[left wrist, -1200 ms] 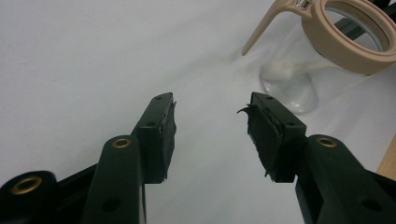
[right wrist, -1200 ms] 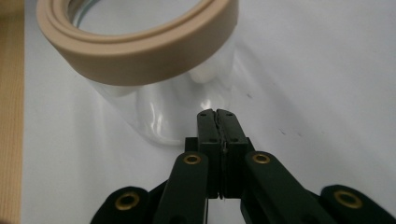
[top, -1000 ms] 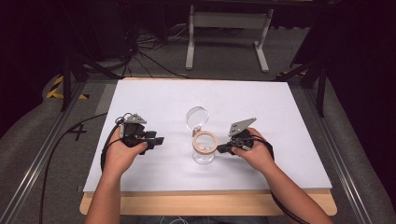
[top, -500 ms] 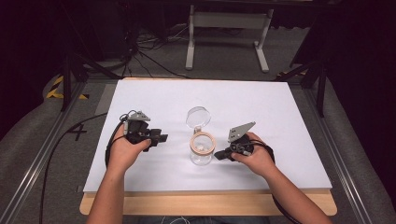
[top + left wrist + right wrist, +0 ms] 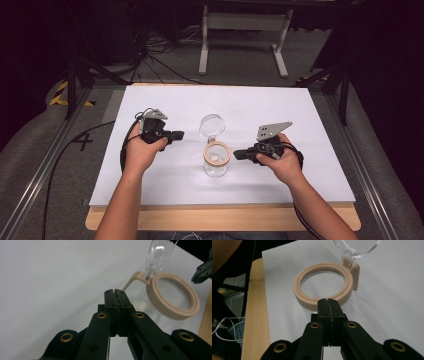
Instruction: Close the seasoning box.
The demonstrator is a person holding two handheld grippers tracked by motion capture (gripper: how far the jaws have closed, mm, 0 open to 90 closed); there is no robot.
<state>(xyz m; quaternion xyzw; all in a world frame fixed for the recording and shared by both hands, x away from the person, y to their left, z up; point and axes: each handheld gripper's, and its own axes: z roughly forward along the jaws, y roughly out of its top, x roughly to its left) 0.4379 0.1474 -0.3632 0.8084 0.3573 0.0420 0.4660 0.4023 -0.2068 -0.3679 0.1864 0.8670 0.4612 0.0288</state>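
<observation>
From the high view, the change since a second ago is that my right gripper [image 5: 237,154] has drawn back from the jar [image 5: 216,159], and my left gripper [image 5: 177,134] has just been closing its jaws with nothing between them. Both now sit to either side of the jar, apart from it, jaws together and empty. The jar stands a little nearer the table's [image 5: 310,110] front edge than its middle, with its clear lid [image 5: 212,125] swung up and open behind it. I read that as the opening being done and both tools let go.

In the left gripper view, the fingertips [image 5: 110,293] meet flush. The jar's beige ring lies ahead and to the right, the lid rises above it, and bare white table stretches to the left, so there is plenty of room that way.

In the right gripper view, the pads [image 5: 323,302] are pressed together just short of the beige ring, not touching it. The wooden lip [image 5: 255,302] at the table's front edge runs close on the left, so I'd judge there is less room there and free space to the right.
</observation>
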